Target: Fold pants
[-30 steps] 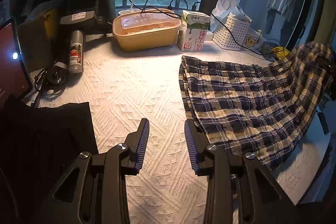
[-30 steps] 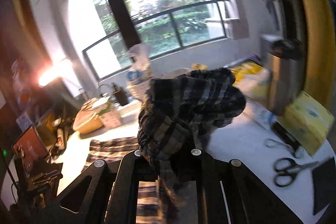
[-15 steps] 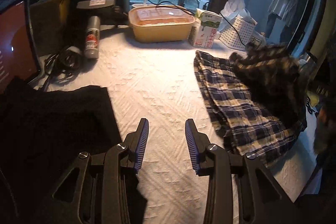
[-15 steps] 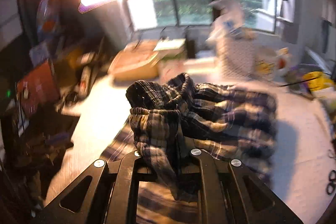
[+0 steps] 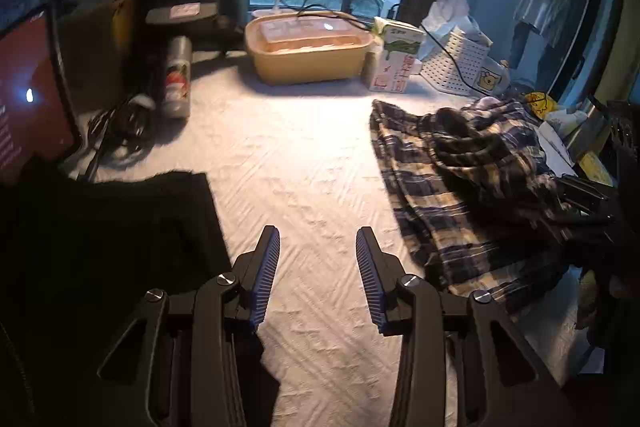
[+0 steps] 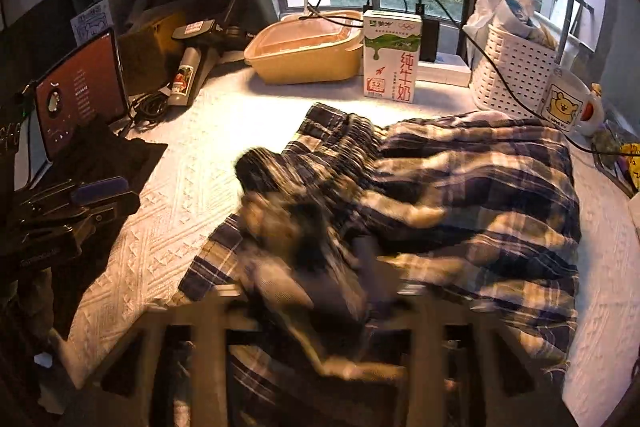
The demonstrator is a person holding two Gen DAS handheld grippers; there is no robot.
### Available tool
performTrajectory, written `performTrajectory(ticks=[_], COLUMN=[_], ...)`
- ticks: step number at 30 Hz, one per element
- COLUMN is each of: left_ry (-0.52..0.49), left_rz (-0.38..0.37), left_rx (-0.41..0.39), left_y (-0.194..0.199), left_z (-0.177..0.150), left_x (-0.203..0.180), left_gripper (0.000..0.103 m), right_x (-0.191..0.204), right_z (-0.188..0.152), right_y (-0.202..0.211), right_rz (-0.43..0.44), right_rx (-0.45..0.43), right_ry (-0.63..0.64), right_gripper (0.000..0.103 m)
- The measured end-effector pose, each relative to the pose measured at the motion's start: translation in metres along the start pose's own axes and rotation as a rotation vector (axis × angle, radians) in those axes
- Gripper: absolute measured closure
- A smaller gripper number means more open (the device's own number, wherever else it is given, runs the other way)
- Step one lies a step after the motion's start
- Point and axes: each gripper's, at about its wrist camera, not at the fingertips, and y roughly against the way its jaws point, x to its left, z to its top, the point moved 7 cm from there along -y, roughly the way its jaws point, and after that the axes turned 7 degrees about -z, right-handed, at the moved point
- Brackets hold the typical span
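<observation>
Blue and cream plaid pants (image 5: 460, 187) lie on the white textured cover (image 5: 300, 167), one part thrown back over the rest in a loose heap (image 6: 460, 179). My right gripper (image 6: 316, 291) is blurred at the near edge of the pants. Its jaws are opening, and a bunched end of plaid cloth slumps between them without being pinched. In the left wrist view the right gripper (image 5: 580, 203) shows at the far right edge. My left gripper (image 5: 317, 233) hovers over bare cover left of the pants, jaws opening slightly with nothing between them. The left gripper (image 6: 80, 195) also appears at the right wrist view's left edge.
A black garment (image 5: 100, 247) covers the near left. Along the back stand a yellow lidded tub (image 5: 308, 55), a milk carton (image 6: 392, 55), a white basket (image 6: 516, 75) and a bear mug (image 6: 568, 107). A lit tablet (image 5: 28, 99), a spray can (image 5: 176, 79) and cables crowd the left.
My right gripper swung down and across with the pants' end, laying it over the spread part, and its jaws have parted from the cloth. The left gripper has stayed in place.
</observation>
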Motion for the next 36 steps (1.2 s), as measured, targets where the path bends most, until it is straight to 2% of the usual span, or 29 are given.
performTrajectory(ticks=[1, 4, 9, 17, 20, 23, 25, 27, 30, 36], left_ry=[-0.011, -0.041, -0.111, -0.214, -0.222, -0.217, -0.216, -0.203, -0.17, -0.114], left_rz=[0.0, 0.001, -0.026, -0.199, -0.224, -0.226, -0.224, -0.228, -0.222, -0.155], left_rx=[-0.001, -0.005, -0.019, 0.026, 0.074, 0.121, 0.14, 0.146, 0.13, 0.075], left_y=[0.0, -0.002, -0.004, -0.045, -0.068, -0.088, -0.097, -0.1, -0.093, -0.078], left_z=[0.003, 0.012, 0.027, 0.036, 0.036, 0.036, 0.035, 0.037, 0.041, 0.052], left_x=[-0.004, -0.017, -0.05, -0.124, -0.137, -0.139, -0.137, -0.133, -0.123, -0.093], left_gripper=[0.064, 0.064, 0.063, 0.063, 0.063, 0.064, 0.082, 0.083, 0.094, 0.096], right_x=[-0.002, -0.001, -0.016, -0.101, -0.134, -0.154, -0.162, -0.168, -0.172, -0.171], right_z=[-0.001, -0.003, -0.005, -0.026, -0.039, -0.049, -0.055, -0.06, -0.064, -0.061], right_y=[0.004, 0.017, 0.037, 0.053, 0.056, 0.057, 0.056, 0.053, 0.049, 0.038], right_rz=[0.02, 0.087, 0.102, 0.002, -0.043, -0.063, -0.071, -0.072, -0.067, -0.048], right_rx=[-0.008, -0.045, -0.092, -0.11, -0.107, -0.106, -0.099, -0.093, -0.086, -0.078], right_ry=[-0.007, -0.017, -0.03, -0.181, -0.248, -0.287, -0.305, -0.315, -0.328, -0.316], right_gripper=[0.016, 0.016, 0.016, 0.016, 0.016, 0.016, 0.016, 0.016, 0.016, 0.016])
